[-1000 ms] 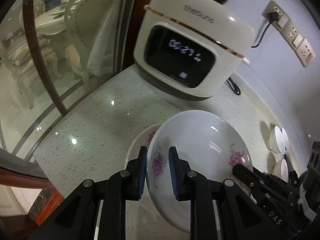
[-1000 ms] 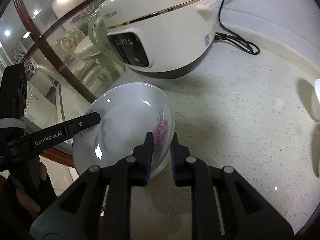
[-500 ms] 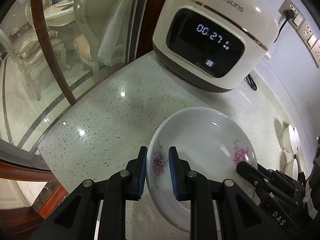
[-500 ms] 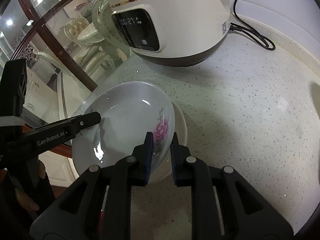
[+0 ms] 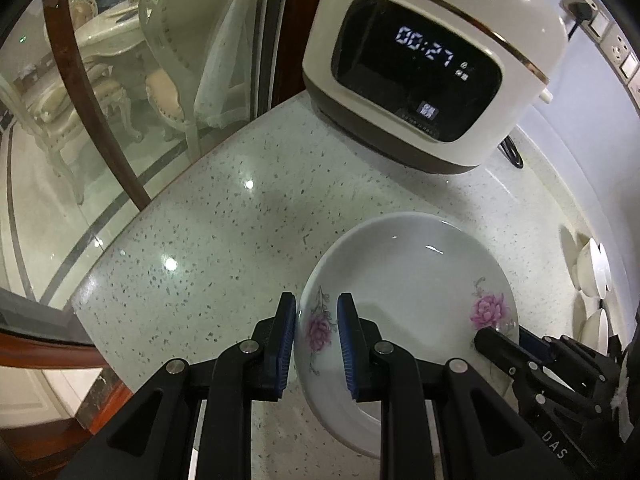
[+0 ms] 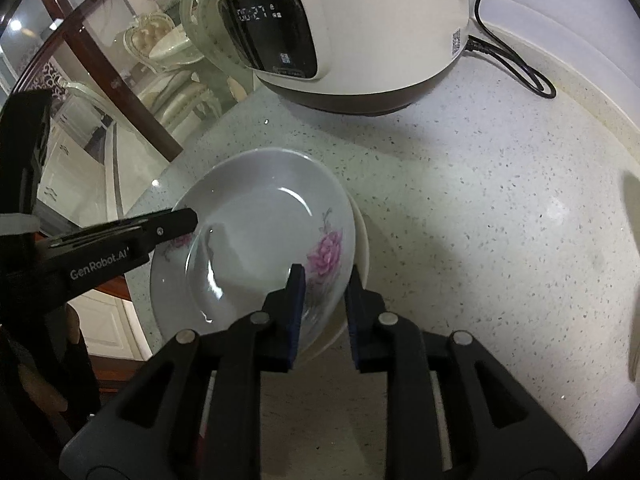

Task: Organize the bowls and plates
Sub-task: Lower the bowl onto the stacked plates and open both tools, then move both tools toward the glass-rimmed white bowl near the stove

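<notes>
A white deep plate with pink flowers [image 5: 408,280] sits low over the speckled counter, on top of another white plate whose rim shows beneath it [image 6: 362,240]. My left gripper [image 5: 316,312] straddles the flowered plate's left rim, jaws slightly apart around it. My right gripper [image 6: 324,280] straddles the opposite rim, and its jaws look a little wider than before. The flowered plate also shows in the right wrist view [image 6: 256,248]. The right gripper's fingers [image 5: 504,348] show in the left wrist view.
A white rice cooker [image 5: 432,64] stands behind the plates, its cord [image 6: 516,68] trailing right. White bowls [image 5: 592,268] stand at the right edge. The curved counter edge [image 5: 96,280] and a glass partition [image 5: 120,120] lie to the left. Wall sockets [image 5: 624,48] are above.
Both grippers lowered the flowered plate onto the plate below and moved nearer the cooker. The jaws of both grippers have widened slightly on the rim.
</notes>
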{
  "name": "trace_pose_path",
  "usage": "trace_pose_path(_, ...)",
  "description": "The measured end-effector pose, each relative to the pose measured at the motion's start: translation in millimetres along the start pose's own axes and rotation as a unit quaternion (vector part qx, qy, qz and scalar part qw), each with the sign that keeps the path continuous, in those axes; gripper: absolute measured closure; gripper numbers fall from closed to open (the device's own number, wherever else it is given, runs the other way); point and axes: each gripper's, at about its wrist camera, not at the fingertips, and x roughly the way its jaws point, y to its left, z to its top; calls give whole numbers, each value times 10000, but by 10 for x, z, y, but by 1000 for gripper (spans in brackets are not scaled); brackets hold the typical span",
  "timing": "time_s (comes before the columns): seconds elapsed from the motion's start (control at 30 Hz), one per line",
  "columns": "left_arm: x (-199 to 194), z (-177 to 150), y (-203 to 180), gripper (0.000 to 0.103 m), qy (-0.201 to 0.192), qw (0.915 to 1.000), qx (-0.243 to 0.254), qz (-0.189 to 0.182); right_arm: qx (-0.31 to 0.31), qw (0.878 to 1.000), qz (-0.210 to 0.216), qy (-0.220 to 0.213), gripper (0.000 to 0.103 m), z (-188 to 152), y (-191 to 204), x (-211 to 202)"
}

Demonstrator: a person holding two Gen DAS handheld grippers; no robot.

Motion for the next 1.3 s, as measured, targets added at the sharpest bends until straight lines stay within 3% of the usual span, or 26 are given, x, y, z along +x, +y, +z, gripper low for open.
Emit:
trace_pose_path(0.07,-15,3,-15,81,-43,10000,2,-85,8,10000,61,10,59,7,9,-12)
trace_pose_path(0.3,-45,11,-54,75,-118,9999,62,-23,32,9997,-132,-194,56,-8,-3,-127)
trace_pose_path(0.33,-43,16,-33,69,-116,9999,23,-8,-90,9990,-151,-415,56,3,50,-221)
trace_pose_path(0.4,-51,17,14,58,-110,9999,-111,-53,-748,9924,-230,-954,46,16,294,-451)
trace_pose_path(0.47,-68,16,37,53,-118,9997,-202,-80,-1419,9816,-382,-1223,28,-13,531,-552)
trace_pose_path(0.63,-136,6,65,45,-208,9994,-252,-67,-1308,9863,-165,-995,28,-77,494,-468)
trace_pose_path(0.93,-130,-23,-56,41,-220,9994,-191,-199,-375,9946,-346,-906,28,-121,49,-507)
trace_pose_path(1.3,-63,62,-503,36,-230,9981,228,-521,421,9936,-593,-870,25,-294,-435,-652)
